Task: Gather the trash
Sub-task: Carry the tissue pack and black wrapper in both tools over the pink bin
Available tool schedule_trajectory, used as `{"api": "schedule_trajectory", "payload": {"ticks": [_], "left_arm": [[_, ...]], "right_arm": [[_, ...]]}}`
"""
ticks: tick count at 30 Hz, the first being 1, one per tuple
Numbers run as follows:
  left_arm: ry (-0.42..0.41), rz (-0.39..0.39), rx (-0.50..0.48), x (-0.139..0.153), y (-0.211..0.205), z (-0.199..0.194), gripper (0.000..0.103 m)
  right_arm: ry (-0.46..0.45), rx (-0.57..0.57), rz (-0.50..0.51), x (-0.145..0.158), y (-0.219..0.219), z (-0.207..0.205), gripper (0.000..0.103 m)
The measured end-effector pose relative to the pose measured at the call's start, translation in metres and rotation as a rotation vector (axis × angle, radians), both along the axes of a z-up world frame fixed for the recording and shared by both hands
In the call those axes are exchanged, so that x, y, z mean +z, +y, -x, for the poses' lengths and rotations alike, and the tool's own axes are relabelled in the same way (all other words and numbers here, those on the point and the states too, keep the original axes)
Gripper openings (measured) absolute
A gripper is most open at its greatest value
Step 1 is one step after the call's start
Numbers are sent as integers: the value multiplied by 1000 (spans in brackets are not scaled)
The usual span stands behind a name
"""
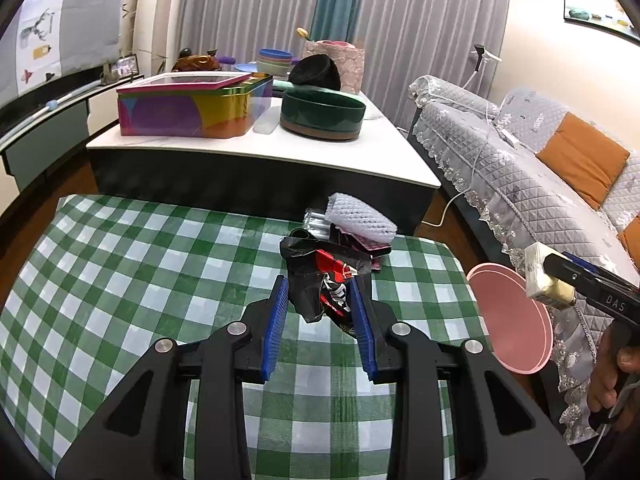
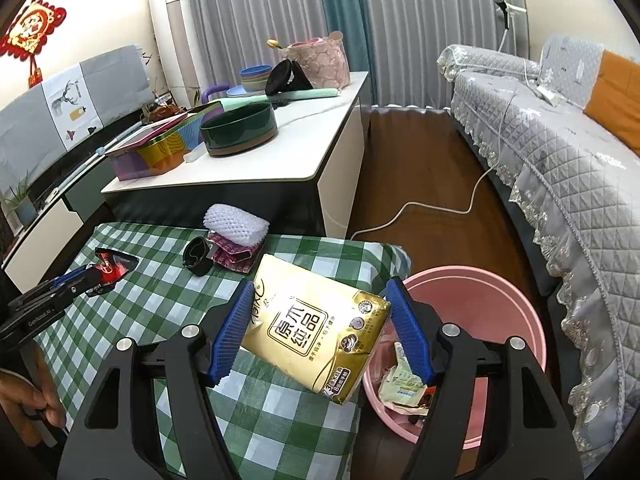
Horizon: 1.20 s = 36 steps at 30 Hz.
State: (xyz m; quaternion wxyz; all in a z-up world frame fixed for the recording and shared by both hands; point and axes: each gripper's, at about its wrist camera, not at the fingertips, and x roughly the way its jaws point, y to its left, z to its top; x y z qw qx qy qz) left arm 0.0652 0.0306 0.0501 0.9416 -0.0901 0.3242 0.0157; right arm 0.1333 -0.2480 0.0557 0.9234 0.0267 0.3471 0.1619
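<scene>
My left gripper [image 1: 320, 296] is shut on a crumpled black and red wrapper [image 1: 320, 280], held above the green checked cloth [image 1: 140, 264]. My right gripper [image 2: 320, 316] is shut on a gold tissue pack [image 2: 312, 328] at the table's right edge, beside the pink bin [image 2: 480, 292], which holds scraps. In the left wrist view the right gripper [image 1: 540, 280] with the pack hangs over the pink bin [image 1: 512, 316]. A white foam net [image 2: 236, 220], a maroon wrapper [image 2: 232, 256] and a black scrap [image 2: 196, 258] lie at the cloth's far edge.
A white-topped table [image 2: 280, 160] behind carries a colourful tin [image 2: 160, 152], a green round box [image 2: 240, 128], bowls and a pink basket. A grey quilted sofa [image 2: 560, 184] runs along the right. A white cable [image 2: 420, 208] lies on the wooden floor.
</scene>
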Motion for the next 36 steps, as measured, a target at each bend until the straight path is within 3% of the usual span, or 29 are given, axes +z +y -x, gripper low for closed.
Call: {"api": "schedule_trajectory", "payload": {"ticks": [11,36], "left_arm": [[-10,-5,-45,5,-22,-6,31],[-14,-18,-181,8,-97,-41,31]], "right_arm": [[-45,-41,28,13,-20,5,67],[-35,-181,-23,20,-81,-9,67]]}}
